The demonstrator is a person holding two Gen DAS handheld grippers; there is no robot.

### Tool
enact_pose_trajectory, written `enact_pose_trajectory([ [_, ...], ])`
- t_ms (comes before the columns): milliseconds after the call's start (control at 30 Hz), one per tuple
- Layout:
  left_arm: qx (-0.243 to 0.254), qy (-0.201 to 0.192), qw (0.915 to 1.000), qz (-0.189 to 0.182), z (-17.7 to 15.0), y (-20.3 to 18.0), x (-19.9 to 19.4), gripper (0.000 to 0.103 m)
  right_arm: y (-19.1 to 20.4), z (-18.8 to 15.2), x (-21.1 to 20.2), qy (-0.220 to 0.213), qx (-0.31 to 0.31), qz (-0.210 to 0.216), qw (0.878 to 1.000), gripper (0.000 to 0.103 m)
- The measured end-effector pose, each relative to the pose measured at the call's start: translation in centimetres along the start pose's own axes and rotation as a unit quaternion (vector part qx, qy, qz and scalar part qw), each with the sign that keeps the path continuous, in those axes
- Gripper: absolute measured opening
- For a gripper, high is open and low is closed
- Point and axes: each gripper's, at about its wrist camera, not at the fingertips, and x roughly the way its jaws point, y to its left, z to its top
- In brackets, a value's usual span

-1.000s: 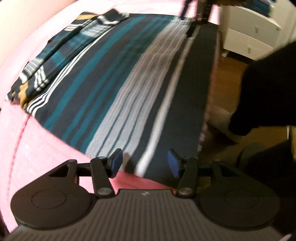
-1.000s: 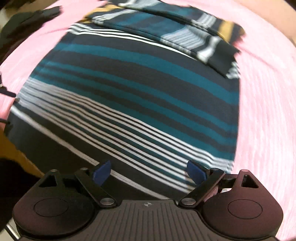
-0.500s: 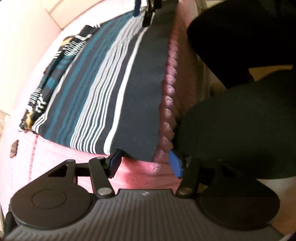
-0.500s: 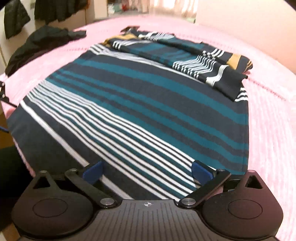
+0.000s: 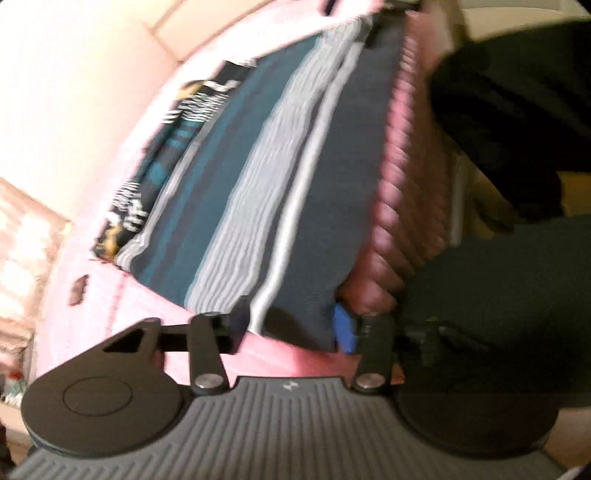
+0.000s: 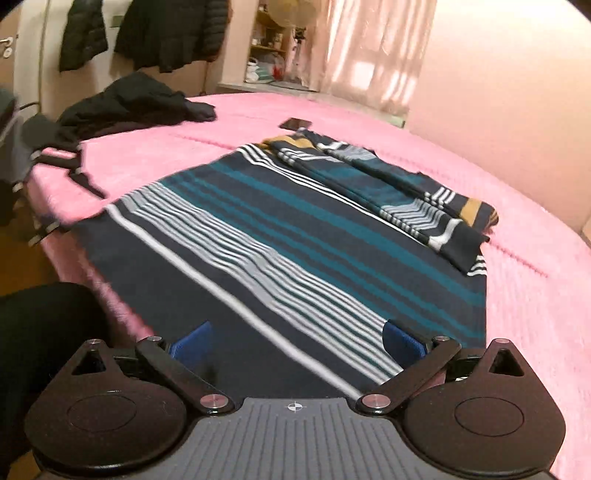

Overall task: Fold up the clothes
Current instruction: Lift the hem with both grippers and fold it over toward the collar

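The left gripper has just been closing, its jaws now narrow with the near corner of the striped shirt between them; blur hides whether the pads press the cloth. From there the shirt runs away toward 1 o'clock along the edge of the pink bed, stripes lying lengthwise. The right gripper stands wide, both blue pads apart over the shirt's opposite dark end, gripping nothing. In its view the stripes run from 5 toward 11 o'clock, with the folded sleeves at 1 o'clock along the far side. Only the right view shows the room: a black garment on the bed at 10 o'clock, a phone at 12, jackets hanging at 11, and curtains at 1. Only the left view shows the bed's quilted side and the person's dark clothing at 3 o'clock.
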Motion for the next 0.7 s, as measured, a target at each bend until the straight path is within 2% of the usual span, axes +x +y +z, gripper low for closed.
enact_pose_trajectory([
  [67, -0.026, -0.010, 0.9995, 0.014, 1.0, 0.9, -0.1, 0.031, 1.2, -0.2, -0.1, 0.000, -0.003, 0.011, 1.000, 0.101],
  [167, -0.018, -0.009, 0.9997, 0.016, 1.9, 1.4, 0.6, 0.031, 3.2, 0.0, 0.7, 0.001, -0.026, 0.029, 0.999, 0.101],
  [233, -0.011, -0.008, 0.9998, 0.012, 2.1, 1.5, 1.0, 0.029, 4.8, 0.3, 1.6, 0.000, -0.053, 0.051, 0.997, 0.101],
  [300, -0.022, -0.008, 0.9997, 0.007, 2.1, 1.7, 1.0, 0.019, 6.4, 0.8, 2.5, -0.001, -0.087, 0.068, 0.994, 0.101],
  [467, -0.061, -0.011, 0.9980, 0.009, 1.9, 2.3, 0.6, 0.022, 9.6, 1.5, 5.1, -0.010, -0.166, 0.093, 0.982, 0.100],
  [500, -0.061, -0.012, 0.9980, 0.010, 1.8, 2.2, 0.5, 0.023, 10.2, 1.5, 5.8, -0.009, -0.180, 0.093, 0.979, 0.088],
  [533, -0.061, -0.012, 0.9980, 0.011, 1.7, 2.1, 0.5, 0.023, 10.5, 1.5, 6.6, -0.002, -0.192, 0.095, 0.977, 0.067],
  [600, -0.060, -0.009, 0.9981, 0.010, 1.6, 1.9, 0.5, 0.024, 10.8, 1.6, 7.6, 0.007, -0.194, 0.100, 0.976, 0.058],
  [667, -0.051, -0.007, 0.9986, 0.012, 1.4, 1.5, 0.3, 0.024, 10.7, 1.9, 7.8, 0.008, -0.189, 0.111, 0.976, 0.038],
  [700, -0.045, -0.006, 0.9989, 0.014, 1.3, 1.3, 0.2, 0.026, 10.6, 2.1, 7.7, 0.010, -0.180, 0.119, 0.976, 0.014],
])
